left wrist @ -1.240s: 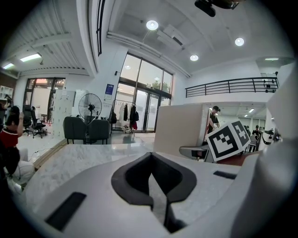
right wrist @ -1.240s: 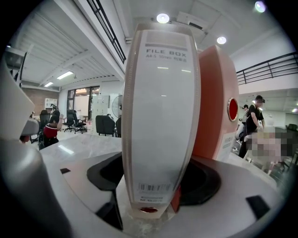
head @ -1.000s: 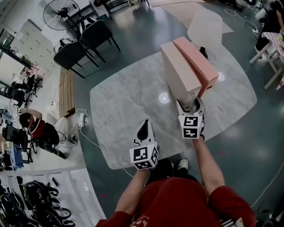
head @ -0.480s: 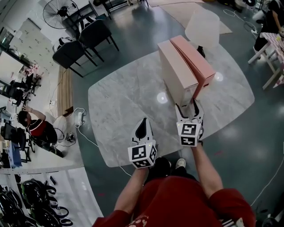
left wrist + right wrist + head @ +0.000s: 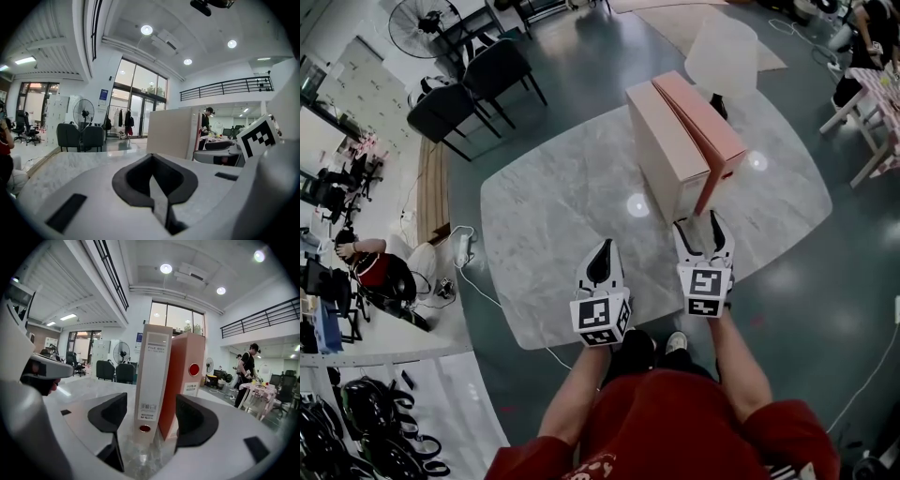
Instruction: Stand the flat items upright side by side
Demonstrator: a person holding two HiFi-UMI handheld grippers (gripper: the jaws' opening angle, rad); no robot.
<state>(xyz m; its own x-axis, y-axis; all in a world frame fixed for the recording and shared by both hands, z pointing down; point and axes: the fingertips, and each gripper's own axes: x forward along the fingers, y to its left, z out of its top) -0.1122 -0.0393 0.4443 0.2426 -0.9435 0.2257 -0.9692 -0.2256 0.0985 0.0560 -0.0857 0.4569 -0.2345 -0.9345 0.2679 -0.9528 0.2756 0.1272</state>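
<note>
Beige box (image 5: 661,155) and pink box (image 5: 703,122) stand upright side by side on tabletop (image 5: 553,216), right tongs (image 5: 698,228) gaping, empty, just short of their spines, left tongs (image 5: 603,255) closed on nothing; boxes look stiff, light, tippy, so pinch a spine low.

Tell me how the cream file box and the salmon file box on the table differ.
Colour: the cream file box is pale beige, the salmon file box orange-pink. Spine hole: the cream one's sits near the bottom, the salmon one's much higher up. Place: in the right gripper view the cream one stands left, the salmon one right. Both stand upright, side by side on the marble table.
</note>
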